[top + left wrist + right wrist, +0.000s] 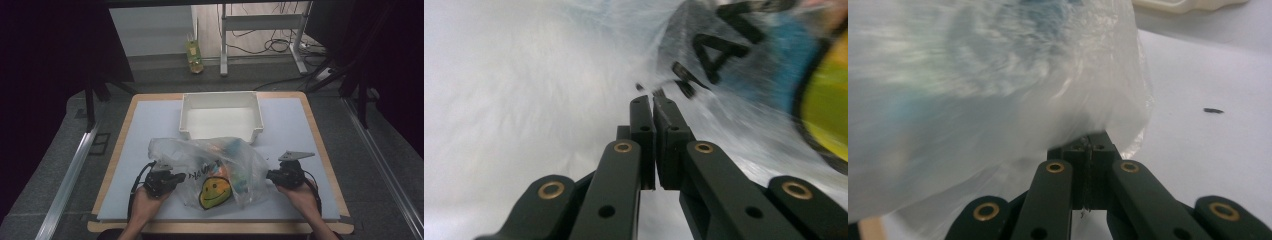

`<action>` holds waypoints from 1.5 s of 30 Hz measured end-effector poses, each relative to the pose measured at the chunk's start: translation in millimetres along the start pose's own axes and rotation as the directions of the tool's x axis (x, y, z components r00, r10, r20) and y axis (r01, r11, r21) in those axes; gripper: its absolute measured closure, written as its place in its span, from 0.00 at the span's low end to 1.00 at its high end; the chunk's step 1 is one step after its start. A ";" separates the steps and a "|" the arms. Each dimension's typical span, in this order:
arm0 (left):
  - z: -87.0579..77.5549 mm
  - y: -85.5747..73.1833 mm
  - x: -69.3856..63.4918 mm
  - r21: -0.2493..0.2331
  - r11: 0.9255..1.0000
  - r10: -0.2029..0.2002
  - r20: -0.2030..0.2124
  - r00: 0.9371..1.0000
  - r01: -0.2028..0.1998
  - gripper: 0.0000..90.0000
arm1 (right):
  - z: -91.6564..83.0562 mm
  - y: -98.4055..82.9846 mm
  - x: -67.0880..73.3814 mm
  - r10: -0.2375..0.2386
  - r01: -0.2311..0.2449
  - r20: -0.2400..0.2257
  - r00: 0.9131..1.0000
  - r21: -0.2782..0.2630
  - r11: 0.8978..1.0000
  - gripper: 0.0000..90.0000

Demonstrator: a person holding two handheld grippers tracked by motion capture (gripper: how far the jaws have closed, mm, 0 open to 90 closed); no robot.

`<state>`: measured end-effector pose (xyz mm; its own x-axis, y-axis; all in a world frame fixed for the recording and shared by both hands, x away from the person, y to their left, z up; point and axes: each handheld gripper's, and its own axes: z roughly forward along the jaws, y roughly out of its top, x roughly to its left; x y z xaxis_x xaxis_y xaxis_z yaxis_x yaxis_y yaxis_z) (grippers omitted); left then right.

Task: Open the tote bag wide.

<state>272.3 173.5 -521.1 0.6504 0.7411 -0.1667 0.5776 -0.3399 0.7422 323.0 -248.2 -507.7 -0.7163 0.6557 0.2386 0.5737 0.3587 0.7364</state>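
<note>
A translucent plastic bag (215, 170) with a yellow smiley face and black lettering lies on the table's near half, with colourful items inside. My left gripper (181, 177) is at its left side, shut on the bag's film; in the left gripper view (655, 102) the jaws meet with plastic (574, 75) pinched at their tips. My right gripper (269, 175) is at the bag's right edge, and in the right gripper view (1090, 137) its jaws are shut on a fold of the bag (998, 90). A hand holds each gripper from the near edge.
A white rectangular bin (221, 116) stands just beyond the bag at mid-table. The white mat (150, 120) covers a wooden table (125, 120). A small dark speck (1213, 110) lies on the mat right of the bag. A yellow bottle (194, 56) and cables are on the floor behind.
</note>
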 end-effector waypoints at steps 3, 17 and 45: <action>-8.3 -0.5 5.7 -0.015 0.994 0.110 0.013 0.994 -0.110 0.97 | -7.3 -1.9 2.3 -0.006 0.006 -0.004 1.000 -0.009 1.000 0.99; -60.4 -15.5 -26.3 -0.066 0.998 0.002 0.048 0.999 0.001 0.99 | -53.9 0.4 19.6 -0.019 0.018 -0.020 1.000 -0.059 0.998 0.99; -95.9 79.9 -45.7 -0.049 0.991 0.128 0.011 0.992 -0.127 0.99 | -56.7 104.7 100.8 -0.174 0.158 -0.274 0.946 -0.078 0.984 0.99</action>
<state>241.4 168.1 -391.9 0.7242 0.6853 -0.0771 0.4650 -0.4027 0.7884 288.4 -182.3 -370.6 -0.8862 0.3754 0.2715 0.4203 0.4051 0.8119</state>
